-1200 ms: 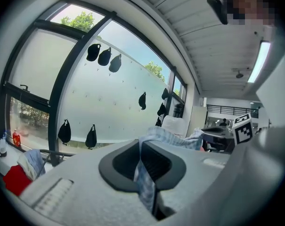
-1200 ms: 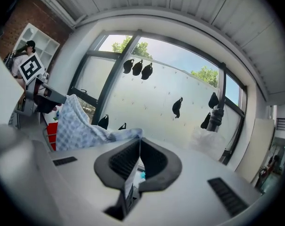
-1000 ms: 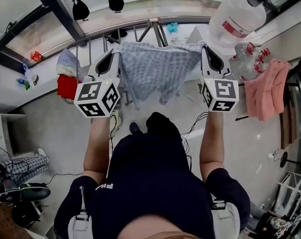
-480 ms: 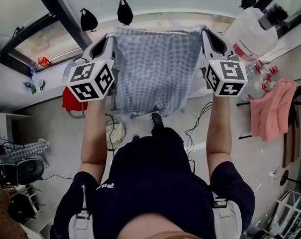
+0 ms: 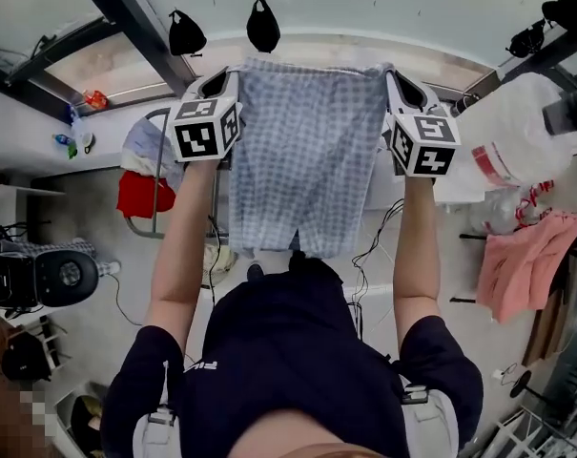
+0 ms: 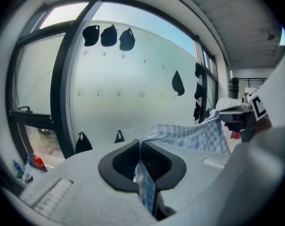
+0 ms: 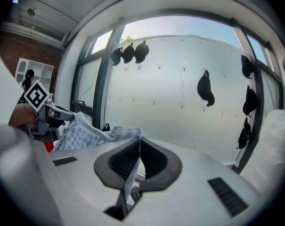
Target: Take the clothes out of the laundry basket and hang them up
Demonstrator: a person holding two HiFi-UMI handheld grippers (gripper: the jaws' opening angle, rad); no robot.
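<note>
STEP: garment out of basket, spread for hanging | ITEM: blue-and-white checked fabric garment point(image 5: 302, 160), stretched between both claws at chest height | LEFT: left gripper point(image 5: 216, 84) clamped on one top corner | RIGHT: right gripper point(image 5: 402, 86) clamped on the other | NEXT (judged): find a hanging place, drape, then release.

The checked garment point(image 5: 302, 160) is thin, matt cloth. The left gripper point(image 6: 142, 161) and right gripper point(image 7: 135, 161) are smooth grey plastic with ribbed black pads point(image 7: 122, 160).
</note>
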